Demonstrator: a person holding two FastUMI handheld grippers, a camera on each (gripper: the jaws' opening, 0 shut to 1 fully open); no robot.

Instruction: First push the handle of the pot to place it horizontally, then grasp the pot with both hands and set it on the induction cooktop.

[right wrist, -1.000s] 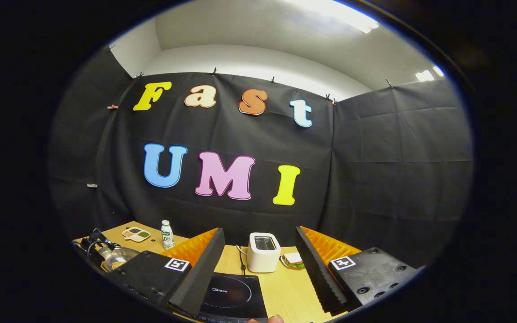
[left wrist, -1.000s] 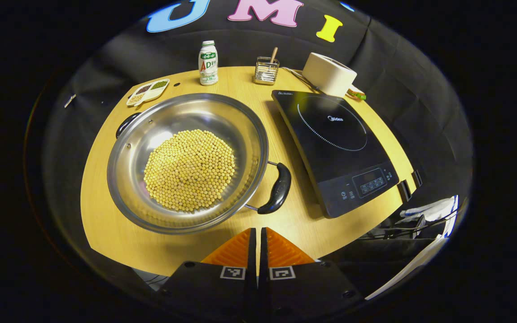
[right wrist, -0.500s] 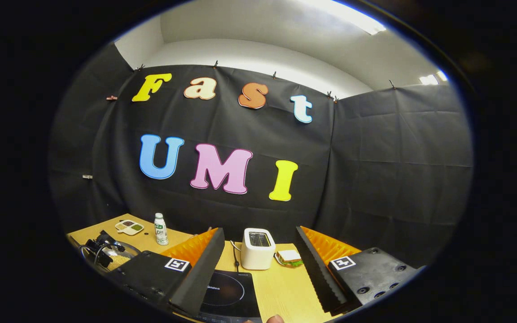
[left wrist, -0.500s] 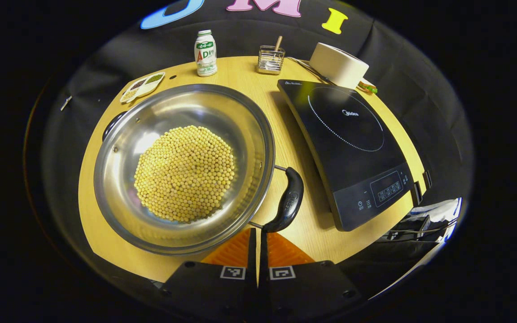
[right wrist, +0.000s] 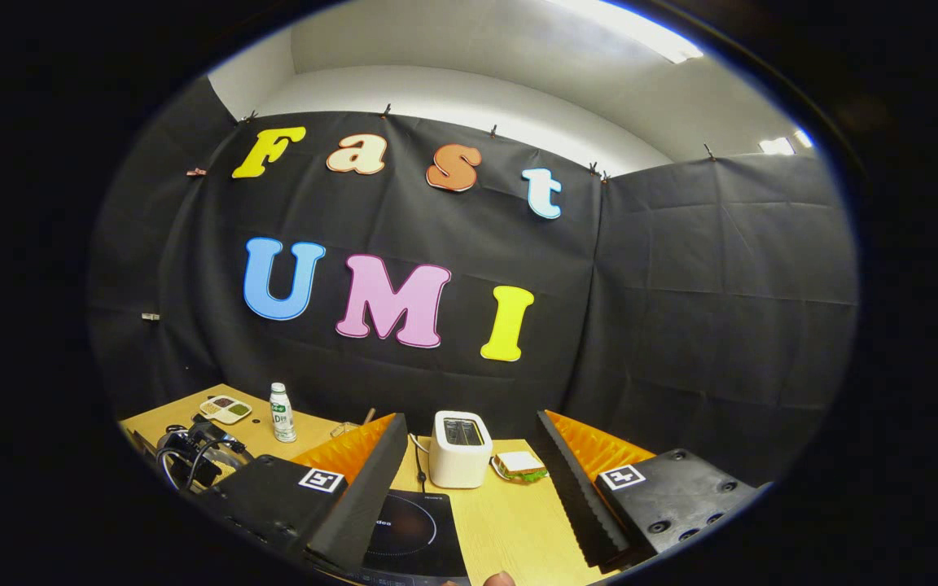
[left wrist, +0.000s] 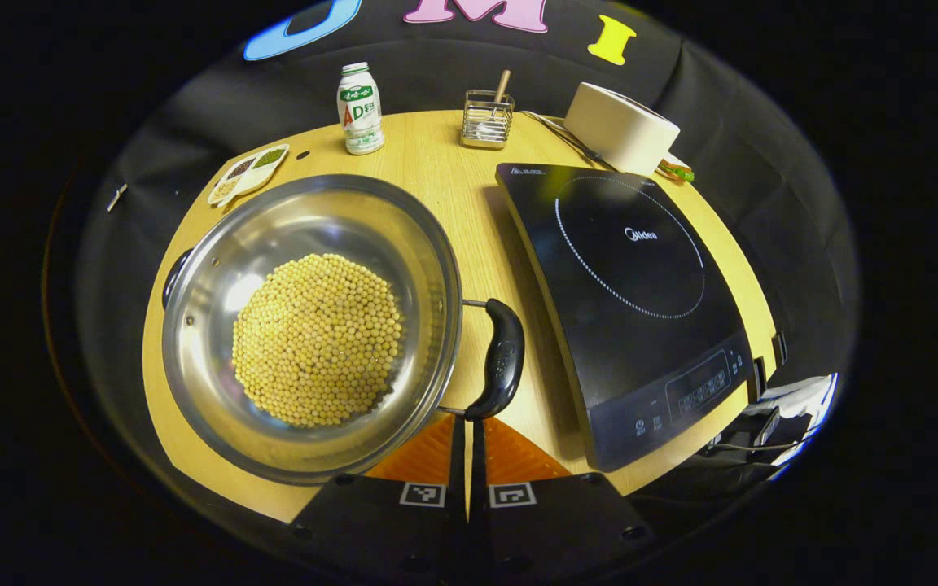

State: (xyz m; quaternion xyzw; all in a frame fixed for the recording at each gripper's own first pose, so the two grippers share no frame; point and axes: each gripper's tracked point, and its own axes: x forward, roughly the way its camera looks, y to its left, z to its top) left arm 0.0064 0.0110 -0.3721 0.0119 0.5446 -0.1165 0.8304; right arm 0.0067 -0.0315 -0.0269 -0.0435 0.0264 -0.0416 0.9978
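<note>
While we look down from the left gripper view, we see a light wooden table [left wrist: 453, 195] with a rounded edge, closed in behind by the booth's black cloth wall [right wrist: 681, 309]; in the right gripper view a white ceiling with bright light panels rises above that cloth.

Along the far side of the table we find a small divided dish [left wrist: 247, 172] of sorted grains, a white bottle [left wrist: 359, 108] standing upright, a wire holder [left wrist: 487, 119] with a stick in it, and a white toaster [left wrist: 622, 129]. From the right gripper view we also see a sandwich [right wrist: 520, 465] lying just beside the toaster. The black induction cooktop [left wrist: 632, 301] lies on the right part of the table, its control panel toward us. Nothing lies between it and the pot.

We see the steel pot [left wrist: 310, 325] on the left part of the table, beside the cooktop and apart from it, with a heap of yellow beans [left wrist: 316, 338] in its middle. Its near black handle [left wrist: 500, 358] sits on the side facing the cooktop, its long axis running near to far; the opposite handle [left wrist: 174, 273] peeks out at the far left rim.

We see the left gripper [left wrist: 467, 443] with its fingers pressed together on nothing, tips just at the near end of the black handle. The right gripper [right wrist: 469, 480] is held wide apart and empty above the cooktop.
</note>
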